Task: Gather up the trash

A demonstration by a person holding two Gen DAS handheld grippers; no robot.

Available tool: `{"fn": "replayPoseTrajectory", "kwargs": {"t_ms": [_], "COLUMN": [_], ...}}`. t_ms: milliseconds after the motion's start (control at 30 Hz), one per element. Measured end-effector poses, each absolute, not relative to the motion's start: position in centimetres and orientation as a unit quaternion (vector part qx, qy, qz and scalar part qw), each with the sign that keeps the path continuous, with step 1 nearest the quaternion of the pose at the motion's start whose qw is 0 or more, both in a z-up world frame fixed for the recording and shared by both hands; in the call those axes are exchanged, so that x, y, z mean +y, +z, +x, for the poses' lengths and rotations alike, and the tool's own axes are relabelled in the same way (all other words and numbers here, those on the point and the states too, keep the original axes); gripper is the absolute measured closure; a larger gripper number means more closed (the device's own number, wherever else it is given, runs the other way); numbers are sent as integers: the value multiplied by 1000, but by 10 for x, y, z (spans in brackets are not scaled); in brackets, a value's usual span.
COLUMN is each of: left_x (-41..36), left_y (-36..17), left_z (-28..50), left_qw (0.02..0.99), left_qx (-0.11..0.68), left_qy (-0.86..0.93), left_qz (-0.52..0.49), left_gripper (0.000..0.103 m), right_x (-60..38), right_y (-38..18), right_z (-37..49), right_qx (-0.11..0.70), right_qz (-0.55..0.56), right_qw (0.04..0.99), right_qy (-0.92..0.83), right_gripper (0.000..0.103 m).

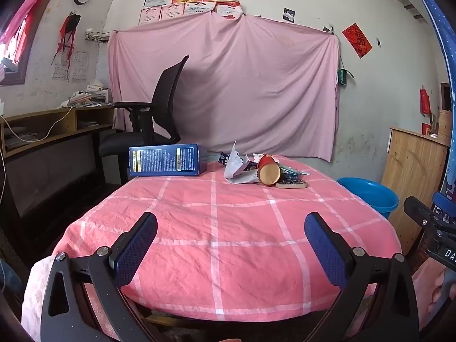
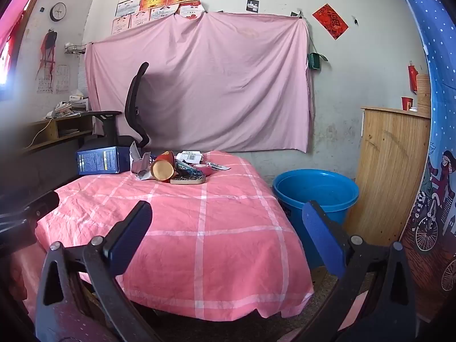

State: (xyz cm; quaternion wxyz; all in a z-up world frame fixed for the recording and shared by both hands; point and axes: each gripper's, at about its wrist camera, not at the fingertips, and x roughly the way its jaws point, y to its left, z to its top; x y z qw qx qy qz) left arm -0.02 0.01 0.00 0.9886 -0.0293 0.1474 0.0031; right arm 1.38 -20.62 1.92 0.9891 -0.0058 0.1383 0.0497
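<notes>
A pile of trash lies at the far side of the table with the pink checked cloth (image 1: 228, 228): crumpled white paper (image 1: 236, 168), a red paper cup (image 1: 268, 171) on its side, wrappers and a flat dark tin (image 1: 292, 183). The pile also shows in the right wrist view, with the cup (image 2: 162, 168) and tin (image 2: 188, 179). A blue box (image 1: 166, 159) lies to its left. A blue plastic bucket (image 2: 316, 193) stands on the floor right of the table. My left gripper (image 1: 230, 245) and right gripper (image 2: 228, 233) are open and empty, near the table's front edge.
A black office chair (image 1: 159, 108) stands behind the table's far left. A desk with papers (image 1: 57, 125) is at the left. A wooden cabinet (image 2: 393, 165) stands behind the bucket. A pink sheet (image 1: 228, 85) hangs on the back wall.
</notes>
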Motion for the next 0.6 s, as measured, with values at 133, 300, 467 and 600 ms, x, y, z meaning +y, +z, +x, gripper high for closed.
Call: {"fn": "replayPoseTrajectory", "kwargs": {"t_ms": [133, 300, 467, 600], "left_x": [0, 0, 5, 3], "left_y": [1, 0, 1, 0], "left_z": [-1, 0, -1, -1], "left_qw": [988, 988, 988, 988], "left_qx": [148, 152, 151, 151], "left_qy": [1, 2, 2, 2], "left_qz": [-30, -30, -30, -30], "left_gripper": [2, 2, 2, 2], "right_x": [-206, -207, -208, -208], "right_y": [19, 18, 19, 18], "right_z": [14, 16, 12, 14], "right_qx": [139, 138, 136, 136], "right_qz": [-6, -3, -4, -2], "right_qw": [989, 989, 989, 990], "right_qy": [49, 48, 49, 47], "right_gripper": [0, 0, 0, 0]}}
